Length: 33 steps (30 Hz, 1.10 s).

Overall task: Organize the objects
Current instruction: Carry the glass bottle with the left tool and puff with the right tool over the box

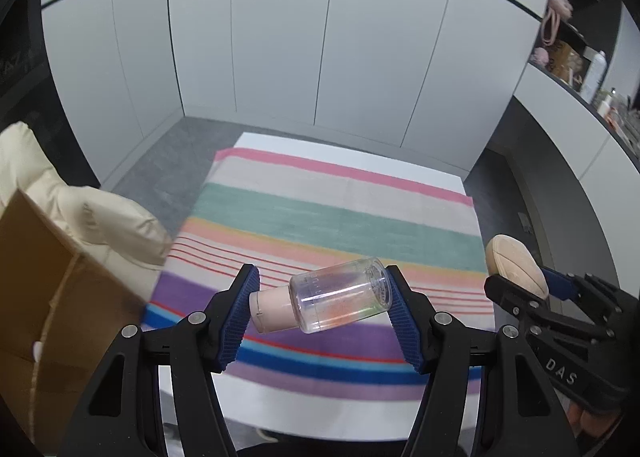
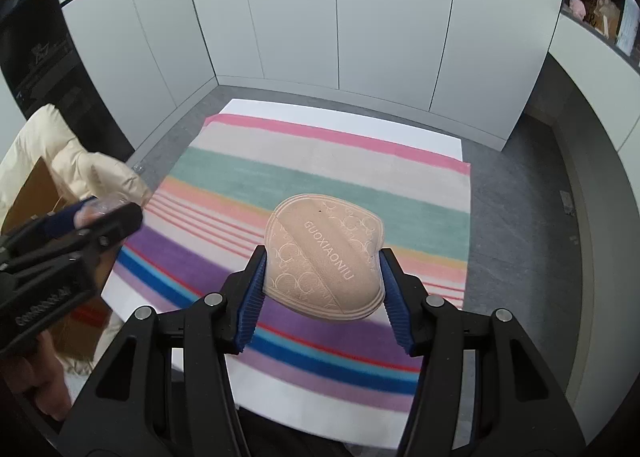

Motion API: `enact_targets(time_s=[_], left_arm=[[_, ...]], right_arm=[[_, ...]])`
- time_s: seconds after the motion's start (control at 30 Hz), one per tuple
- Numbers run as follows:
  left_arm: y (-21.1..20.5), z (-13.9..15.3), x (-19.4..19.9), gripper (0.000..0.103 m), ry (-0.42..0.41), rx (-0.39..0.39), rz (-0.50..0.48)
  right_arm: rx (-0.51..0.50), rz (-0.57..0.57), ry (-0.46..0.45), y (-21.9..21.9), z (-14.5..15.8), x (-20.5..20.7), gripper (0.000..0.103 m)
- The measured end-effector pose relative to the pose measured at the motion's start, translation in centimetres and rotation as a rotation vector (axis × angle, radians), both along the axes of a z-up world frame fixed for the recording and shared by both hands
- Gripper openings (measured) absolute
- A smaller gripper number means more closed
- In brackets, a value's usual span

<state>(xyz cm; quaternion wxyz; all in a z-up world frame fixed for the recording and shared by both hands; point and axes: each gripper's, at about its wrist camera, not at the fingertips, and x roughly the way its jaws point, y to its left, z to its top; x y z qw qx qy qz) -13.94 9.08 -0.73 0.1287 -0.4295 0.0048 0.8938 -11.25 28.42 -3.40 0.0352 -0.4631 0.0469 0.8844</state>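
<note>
In the left wrist view my left gripper (image 1: pixel 320 301) is shut on a small clear bottle (image 1: pixel 340 299) with a pink cap, held sideways above the striped cloth (image 1: pixel 328 217). My right gripper (image 2: pixel 322 289) is shut on a flat beige puff (image 2: pixel 324 257) with a patterned face and a band lettered across it, also held in the air over the striped cloth (image 2: pixel 320 177). The right gripper (image 1: pixel 520 277) with the puff (image 1: pixel 514 263) shows at the right edge of the left view. The left gripper (image 2: pixel 86 213) appears at the left edge of the right view.
The striped cloth lies on a white table (image 2: pixel 344 113) on grey floor, with white cabinet doors (image 1: pixel 300 57) behind. A cardboard box (image 1: pixel 48 297) and a cream padded jacket (image 1: pixel 80 209) sit to the left. Shelves with small items (image 1: pixel 580 65) stand at the right.
</note>
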Motion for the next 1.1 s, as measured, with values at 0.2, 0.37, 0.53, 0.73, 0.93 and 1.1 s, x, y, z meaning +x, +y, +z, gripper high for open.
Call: enact_targets(time_s=[0.2,0.37,0.53,0.73,0.93,1.1], left_arm=[[-2.8,1.4,2.4,0.064,0.019,0.042,0.024],[-4.5,1.4,2.7,0.064,0.059,0.016,0.036],[-7.1,0.7,2.5,0.064,0.056,0.015,0.083],[-10.8,0.4,2.1,0.064,0.061,0.024,0.147],[-13.5,0.6,2.4,0.064,0.076,0.012,0.183],[-15.9,0.9,3.0,0.064,0.083,0.003,0.220]], right_arm=[[-0.009,0.053,0.020,-1.9,1.3,2.2,0.056],[-0.037,0.086,0.059,-3.0,2.2,2.1,0.056],[-0.056,0.107,0.051,-4.4,1.7,0.9,0.056],[-0.052,0.145,0.058,-7.0,1.5,-0.3,0.056],[-0.056,0.189,0.058,-10.0,1.4,-1.4,0.056],[-0.054,0.233,0.066,-13.1,1.5,-2.2,0.056]])
